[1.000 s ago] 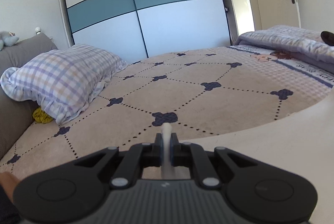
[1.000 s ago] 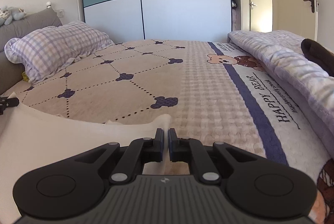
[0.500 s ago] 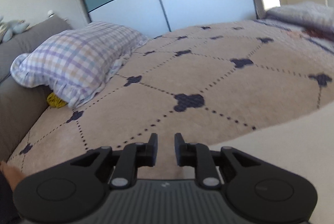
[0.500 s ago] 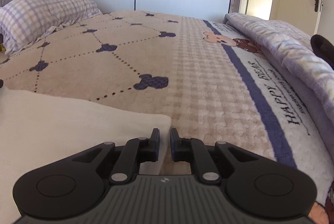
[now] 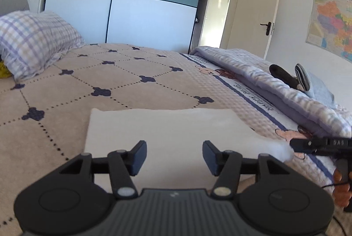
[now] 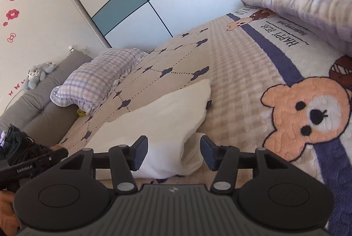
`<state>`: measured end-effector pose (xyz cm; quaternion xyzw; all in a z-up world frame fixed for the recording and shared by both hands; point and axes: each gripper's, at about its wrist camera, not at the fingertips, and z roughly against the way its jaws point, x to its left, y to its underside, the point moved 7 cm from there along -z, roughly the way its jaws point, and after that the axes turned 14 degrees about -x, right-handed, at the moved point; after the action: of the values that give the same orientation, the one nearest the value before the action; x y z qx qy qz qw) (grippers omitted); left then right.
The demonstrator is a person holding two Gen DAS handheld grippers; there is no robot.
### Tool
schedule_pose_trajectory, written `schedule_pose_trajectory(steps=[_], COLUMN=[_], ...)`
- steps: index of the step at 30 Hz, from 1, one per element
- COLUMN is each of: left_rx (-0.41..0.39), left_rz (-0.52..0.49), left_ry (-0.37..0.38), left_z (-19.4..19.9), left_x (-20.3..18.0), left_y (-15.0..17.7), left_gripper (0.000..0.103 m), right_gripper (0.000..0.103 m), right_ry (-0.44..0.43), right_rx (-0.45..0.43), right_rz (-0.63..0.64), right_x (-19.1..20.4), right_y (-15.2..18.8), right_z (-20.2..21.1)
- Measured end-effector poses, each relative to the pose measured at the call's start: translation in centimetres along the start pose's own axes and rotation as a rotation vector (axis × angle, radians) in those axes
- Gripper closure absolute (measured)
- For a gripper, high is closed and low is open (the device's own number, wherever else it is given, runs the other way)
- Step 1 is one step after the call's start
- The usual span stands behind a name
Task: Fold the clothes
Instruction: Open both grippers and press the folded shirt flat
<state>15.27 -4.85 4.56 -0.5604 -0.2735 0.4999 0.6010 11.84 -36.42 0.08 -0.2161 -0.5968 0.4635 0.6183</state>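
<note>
A cream-white folded garment of soft, thick cloth (image 5: 167, 132) lies flat on the bed, on the beige quilted bedspread with dark blue clover marks and dotted diamond lines (image 5: 123, 73). In the left wrist view it forms a wide rectangle whose long axis runs across the picture, its far edge straight and parallel to the wardrobe wall. In the right wrist view, which is rolled over, the same cloth (image 6: 167, 112) stretches away toward the pillow, one rounded corner pointing up the bed and a thick doubled fold at the near end.

The left gripper (image 5: 174, 156) hovers over the near edge of the garment with its jaws opening; the cloth shows in the gap below them but the pads press on nothing. The right gripper (image 6: 173, 153) is likewise opening above the folded near end, clear of the cloth. In the left wrist view the right gripper's black tip sits just beside the garment's right corner.

Around the garment: a lilac-and-white checked pillow (image 5: 33, 42) lies at the head of the bed against a grey padded headboard (image 6: 37, 101), with a small yellow thing (image 5: 4, 72) tucked under it. A pale lilac folded quilt (image 5: 275, 82) lies along the far side, carrying a dark brown bundle (image 5: 283, 76) and a grey-blue folded cloth (image 5: 316, 84). A peach bear figure (image 6: 308, 117) is sewn into the bedspread. Beyond stand a white and teal sliding wardrobe (image 5: 123, 2), a cream door (image 5: 257, 7) and a coloured wall map (image 5: 332, 22). Nothing lies on the garment itself.
</note>
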Motion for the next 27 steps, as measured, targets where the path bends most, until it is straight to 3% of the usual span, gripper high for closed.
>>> schedule_pose_trajectory(steps=[2, 4, 5, 6, 9, 16, 19, 23, 27], left_rx=[-0.01, 0.032, 0.071, 0.103, 0.092, 0.089, 0.076, 0.066, 0.059], left_rz=[0.045, 0.078, 0.099, 0.114, 0.068, 0.015, 0.024, 0.027, 0.032], left_ry=[0.02, -0.016, -0.025, -0.031, -0.033, -0.053, -0.044, -0.036, -0.032], left_z=[-1.2, -2.5, -3.0, -3.3, -3.0, -2.7, -2.6, -2.5, -2.4], left_x=[0.3, 1.3, 1.7, 2.1, 2.1, 1.8, 2.0, 2.0, 2.1], left_y=[0.3, 1.9, 3.1, 4.4, 5.7, 5.9, 6.0, 6.0, 6.0], left_gripper=[0.04, 0.04, 0.04, 0.04, 0.04, 0.04, 0.04, 0.04, 0.04], right_gripper=[0.047, 0.048, 0.062, 0.088, 0.094, 0.096, 0.085, 0.08, 0.074], right_ry=[-0.061, -0.101, -0.076, -0.053, -0.042, 0.057, 0.094, 0.069, -0.06], right_rx=[0.007, 0.021, 0.03, 0.041, 0.06, 0.149, 0.101, 0.013, 0.058], right_rz=[-0.026, -0.01, 0.025, 0.052, 0.004, 0.102, 0.115, 0.272, 0.407], right_x=[0.4, 0.9, 0.8, 0.7, -0.5, -1.6, -1.2, 4.1, 11.2], right_y=[0.8, 1.6, 1.9, 2.2, 2.2, 3.8, 2.4, -0.4, 0.2], right_z=[-0.4, -0.9, -1.2, -1.5, -0.8, -0.4, 0.9, 1.0, -2.8])
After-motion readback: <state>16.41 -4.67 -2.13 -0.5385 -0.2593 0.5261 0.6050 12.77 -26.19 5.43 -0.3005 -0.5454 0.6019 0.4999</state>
